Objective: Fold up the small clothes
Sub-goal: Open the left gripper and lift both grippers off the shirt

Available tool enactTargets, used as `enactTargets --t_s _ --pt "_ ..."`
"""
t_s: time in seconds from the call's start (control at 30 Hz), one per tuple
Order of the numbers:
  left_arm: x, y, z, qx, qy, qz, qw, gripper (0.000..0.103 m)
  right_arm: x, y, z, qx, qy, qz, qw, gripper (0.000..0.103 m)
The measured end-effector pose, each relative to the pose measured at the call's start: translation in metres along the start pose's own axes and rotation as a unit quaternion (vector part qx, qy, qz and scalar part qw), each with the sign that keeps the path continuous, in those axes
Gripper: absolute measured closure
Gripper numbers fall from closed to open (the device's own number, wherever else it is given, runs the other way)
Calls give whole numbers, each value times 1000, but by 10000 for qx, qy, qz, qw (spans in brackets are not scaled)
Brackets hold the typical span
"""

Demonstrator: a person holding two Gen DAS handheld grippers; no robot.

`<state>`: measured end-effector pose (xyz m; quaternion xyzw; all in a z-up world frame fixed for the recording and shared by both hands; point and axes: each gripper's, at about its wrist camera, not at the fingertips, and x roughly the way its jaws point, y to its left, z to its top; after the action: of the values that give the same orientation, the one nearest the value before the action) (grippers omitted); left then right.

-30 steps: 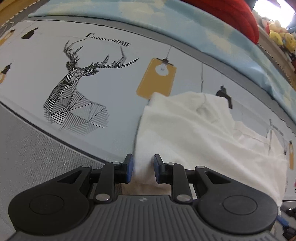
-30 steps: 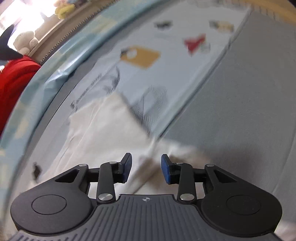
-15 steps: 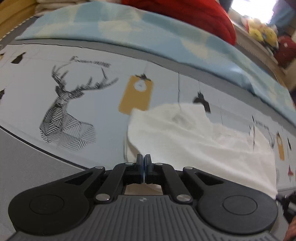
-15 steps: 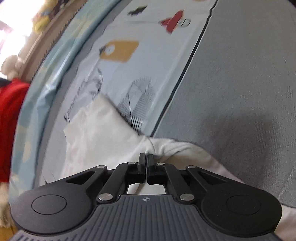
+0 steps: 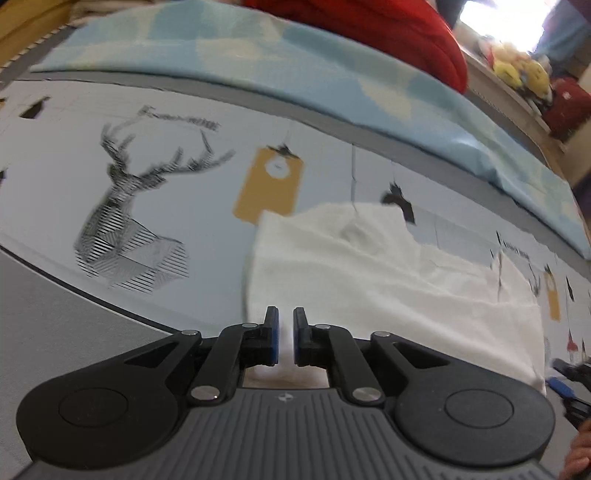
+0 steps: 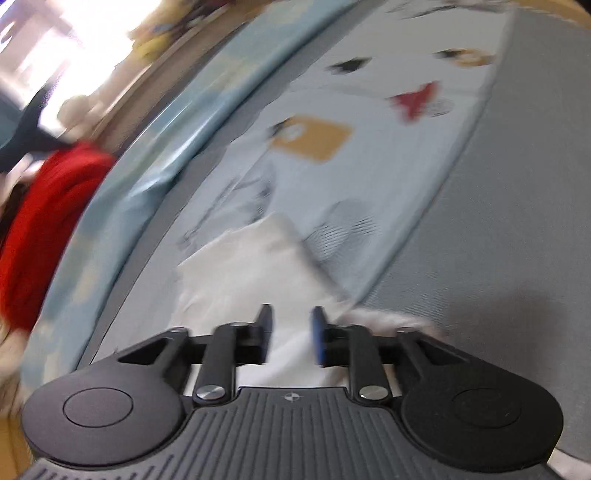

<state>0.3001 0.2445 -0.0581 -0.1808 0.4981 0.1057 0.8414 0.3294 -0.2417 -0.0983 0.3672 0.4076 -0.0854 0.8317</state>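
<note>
We see the white garment (image 5: 388, 280) lying crumpled on the printed pale-blue sheet (image 5: 207, 206), its far edge overlapping a mustard tag motif (image 5: 269, 184) and lying right of the deer-head print (image 5: 129, 229). The left gripper (image 5: 285, 334) sits at the garment's near edge, jaws slightly apart with cloth showing between them. The right gripper (image 6: 291, 334) is over the same garment (image 6: 251, 269), jaws wider apart; that view is motion-blurred. A red fabric mass (image 5: 388, 33) lies beyond the light-blue blanket (image 5: 295, 74).
</note>
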Motion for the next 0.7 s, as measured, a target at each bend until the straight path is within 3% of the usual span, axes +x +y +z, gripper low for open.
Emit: enactTargets --t_s 0.07,0.13,0.33,0.43,0.5,0.57,0.6,0.7 --pt "18 4 -5 8 368 121 9993 86 16 -3 -4 -25 355 -142 9993 71" --pt "32 11 -12 -37 650 302 9974 87 34 -15 -8 55 749 -622 9952 75" --pt "16 3 -12 72 187 137 9997 80 24 -6 -2 -259 540 -596 9964 73" --pt "35 4 -26 133 476 391 9980 80 26 -17 2 -129 789 -608 9949 74" --pt "22 -3 -31 528 450 679 9953 80 16 -23 6 -10 817 -745 9939 72" --pt "-12 -9 -33 702 5 722 9949 80 -10 -19 12 -47 605 -747 9954 72" --pt "-30 -12 -34 727 -195 635 9951 80 -29 -15 18 -154 411 -542 9976 72" --pt "-88 -21 -47 973 -447 355 9936 79 -93 -5 29 -816 -284 -149 9962 72"
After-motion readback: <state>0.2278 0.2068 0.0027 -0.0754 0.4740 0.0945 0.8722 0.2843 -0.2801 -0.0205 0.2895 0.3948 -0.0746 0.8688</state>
